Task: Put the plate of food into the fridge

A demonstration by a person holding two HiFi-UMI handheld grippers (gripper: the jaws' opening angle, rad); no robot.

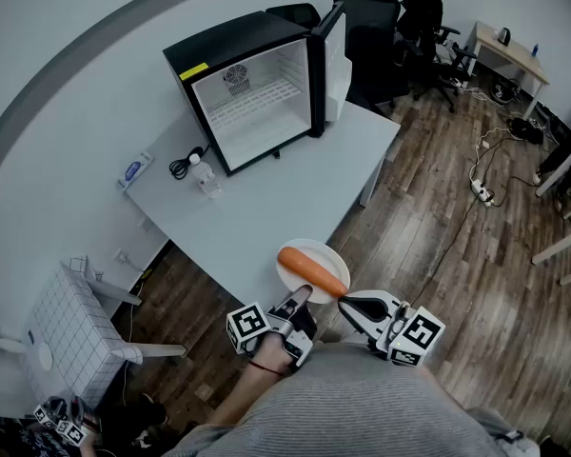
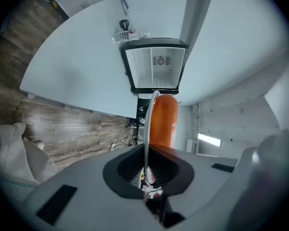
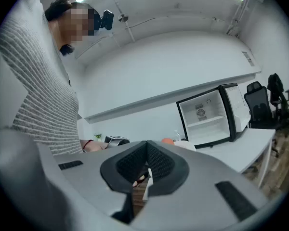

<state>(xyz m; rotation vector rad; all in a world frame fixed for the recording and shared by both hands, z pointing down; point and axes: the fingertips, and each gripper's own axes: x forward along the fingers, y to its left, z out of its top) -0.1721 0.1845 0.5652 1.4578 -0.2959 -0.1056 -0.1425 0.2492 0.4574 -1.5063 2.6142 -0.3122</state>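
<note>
White bench [image 1: 266, 208] holds the open fridge [image 1: 257, 93]; left gripper [image 1: 300, 300] clamps the plate [image 1: 321, 250] rim at the near edge (1 grip only), right gripper [image 1: 348, 305] closed, empty. Tilt could roll the carrot [image 1: 312, 269] off.

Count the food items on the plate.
1: an orange carrot-like piece lying across the white plate, whose rim the left gripper pinches. Nothing else shows on it.

Near rim of the plate [image 1: 319, 248] buried inside the left gripper [image 1: 300, 300], clutter [image 1: 206, 181] beside the fridge [image 1: 252, 93] too small to name, office chairs [image 1: 371, 22] half hidden behind the open fridge door [image 1: 331, 65].
</note>
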